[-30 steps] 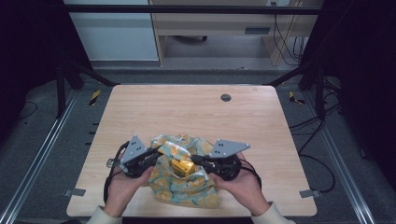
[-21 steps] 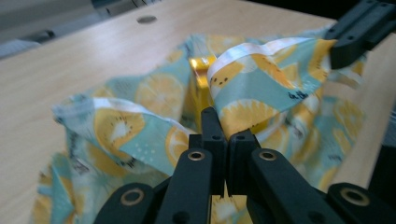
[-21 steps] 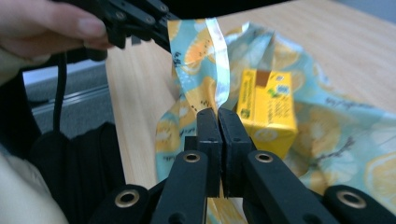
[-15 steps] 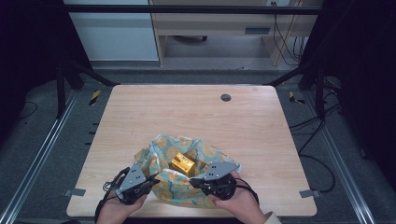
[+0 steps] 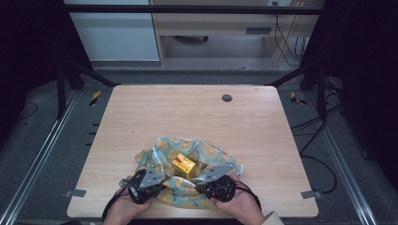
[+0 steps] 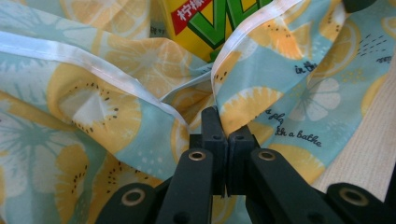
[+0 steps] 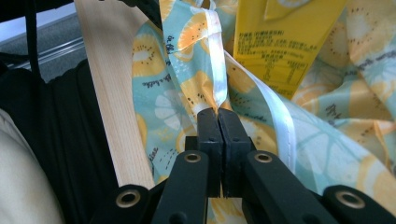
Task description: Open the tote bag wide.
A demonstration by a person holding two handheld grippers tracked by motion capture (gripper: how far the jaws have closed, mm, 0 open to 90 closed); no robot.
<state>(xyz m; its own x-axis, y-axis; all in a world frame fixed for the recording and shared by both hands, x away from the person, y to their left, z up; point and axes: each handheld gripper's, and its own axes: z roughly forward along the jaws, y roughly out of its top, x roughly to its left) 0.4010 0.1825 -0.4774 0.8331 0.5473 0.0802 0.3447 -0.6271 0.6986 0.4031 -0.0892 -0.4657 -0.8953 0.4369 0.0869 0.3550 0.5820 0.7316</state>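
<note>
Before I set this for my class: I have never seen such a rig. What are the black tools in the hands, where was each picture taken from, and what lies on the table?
A person sits at a wooden table and holds a hand tool in each hand: a gripper with two black fingers that pinch like tongs. The wide picture comes from a fixed camera above, looking down; the left gripper is at its left, the right gripper at its right. The two close pictures come from small cameras riding on the grippers and looking along their fingers. On the table lies a light blue cloth printed with orange slices, and on it stands a yellow drink carton. In the close views both pairs of fingers are shut, each pinching a fold near the cloth's white hem, on the side nearest the person.
</note>
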